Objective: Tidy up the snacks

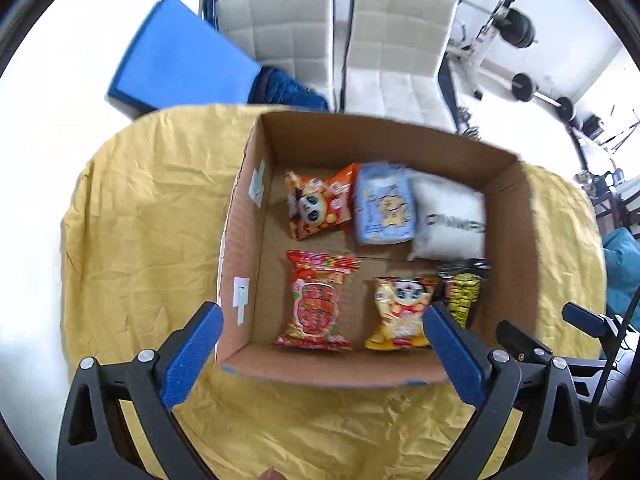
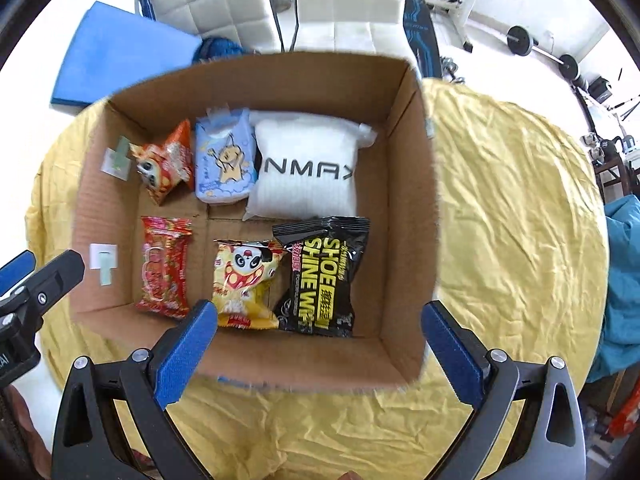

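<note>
Both the left gripper (image 1: 323,334) and right gripper (image 2: 319,330) gape wide, empty (above the near rim), over the cardboard box (image 2: 412,216).

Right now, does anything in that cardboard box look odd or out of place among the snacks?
Yes. The black packet reads "SHOE SHINE WIPES", so it is no snack, and the white "NMAX" packet shows no food picture either. The orange panda bag sits tilted. Nothing looks spilled or torn in the cardboard box.
</note>
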Tool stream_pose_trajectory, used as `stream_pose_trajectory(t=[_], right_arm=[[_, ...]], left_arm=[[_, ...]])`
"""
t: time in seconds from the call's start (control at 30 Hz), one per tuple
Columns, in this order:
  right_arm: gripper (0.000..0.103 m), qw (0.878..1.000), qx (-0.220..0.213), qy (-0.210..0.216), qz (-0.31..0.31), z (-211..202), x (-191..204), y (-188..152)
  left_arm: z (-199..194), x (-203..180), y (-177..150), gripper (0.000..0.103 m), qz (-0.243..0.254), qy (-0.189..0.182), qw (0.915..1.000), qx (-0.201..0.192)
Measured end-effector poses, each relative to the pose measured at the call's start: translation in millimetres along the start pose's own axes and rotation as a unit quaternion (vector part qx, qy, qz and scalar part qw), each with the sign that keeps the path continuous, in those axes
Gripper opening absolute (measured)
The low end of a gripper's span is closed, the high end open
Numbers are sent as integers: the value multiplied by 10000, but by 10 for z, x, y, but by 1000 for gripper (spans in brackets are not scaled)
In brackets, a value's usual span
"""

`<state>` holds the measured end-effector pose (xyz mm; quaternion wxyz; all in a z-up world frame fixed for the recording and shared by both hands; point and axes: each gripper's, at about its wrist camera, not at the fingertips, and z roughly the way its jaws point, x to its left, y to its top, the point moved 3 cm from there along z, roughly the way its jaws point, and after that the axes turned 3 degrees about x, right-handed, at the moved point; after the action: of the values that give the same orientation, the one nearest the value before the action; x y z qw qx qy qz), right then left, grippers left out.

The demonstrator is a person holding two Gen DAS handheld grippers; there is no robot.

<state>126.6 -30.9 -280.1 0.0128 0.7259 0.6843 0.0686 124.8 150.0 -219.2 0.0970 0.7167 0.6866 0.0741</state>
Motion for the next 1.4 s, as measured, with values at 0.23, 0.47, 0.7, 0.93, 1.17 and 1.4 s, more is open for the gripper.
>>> stream_pose_trajectory(t=[0.23,0.47,0.7,0.93,1.17,1.4], right_arm=[[103,9985,-529,169,22,-794,-121,-384],[103,9932,-1127,281,119,-1653,-280,-811],[103,9891,-1421,394,23,-2263,-333,-1121],[103,9886,-1427,467,-105,-2590,-340,-1346],[103,9876,-1561,192,-16,-2722,-416,-1382],[103,9838,-1790,70,62,-2839,-468,-1396]], left_arm=[[-780,-187,-225,103,155,-126,9986,-481],[-1405,-309,-455,103,193,-327,9965,-751],[-1827,-396,-669,103,193,-323,9954,-877],[-2113,-395,-761,103,164,-203,9947,-993],[-2206,-378,-809,103,91,-133,9932,-1155],[-2178,-414,-871,103,110,-199,9935,-1116]])
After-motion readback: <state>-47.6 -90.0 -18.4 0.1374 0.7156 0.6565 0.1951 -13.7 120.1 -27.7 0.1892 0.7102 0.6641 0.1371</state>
